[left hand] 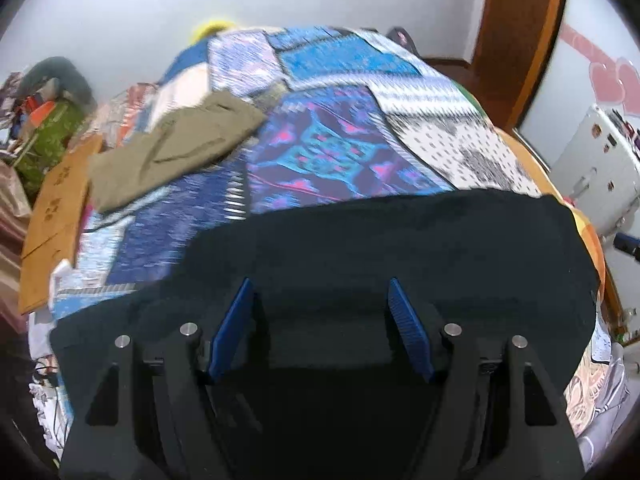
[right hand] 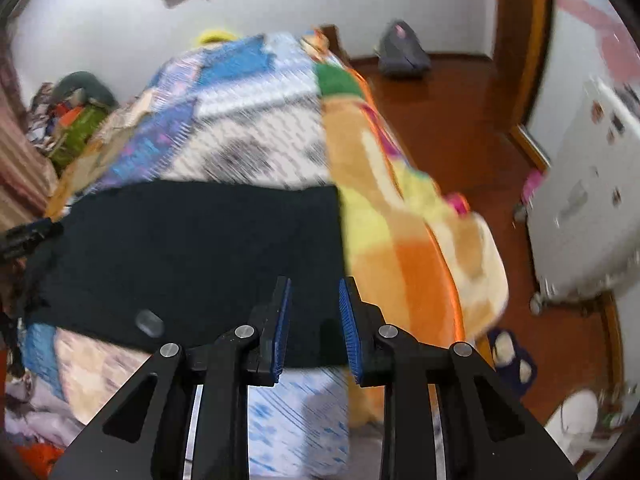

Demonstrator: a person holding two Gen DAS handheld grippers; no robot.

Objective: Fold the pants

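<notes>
Bedroom, seen from two cameras looking down along hand-held grippers toward a bed. Both views blurred.

Black pants point(left hand: 420, 248) spread flat across the near part of a patchwork quilt point(left hand: 320, 148) in blues, purples and white. In the right wrist view, the same pants point(right hand: 192, 248) lying as a dark rectangle, right edge beside an orange and yellow blanket point(right hand: 400, 248) draped over the bed's side.

Left gripper point(left hand: 322, 308) poised above the pants, blue pads wide apart, nothing pinched between them; contact with the cloth impossible to judge. Right gripper point(right hand: 314, 312) over the near right corner of the pants, pads a small way apart with a clear gap between, gripping nothing.

Further up the quilt, well apart from the black pants, an olive-green garment point(left hand: 176, 148) lying crumpled. Flat cardboard point(left hand: 56, 216) at the bed's left edge. Reddish wooden floor point(right hand: 452, 120) to the right of the bed, with a white cabinet point(right hand: 592, 208) standing on it.
</notes>
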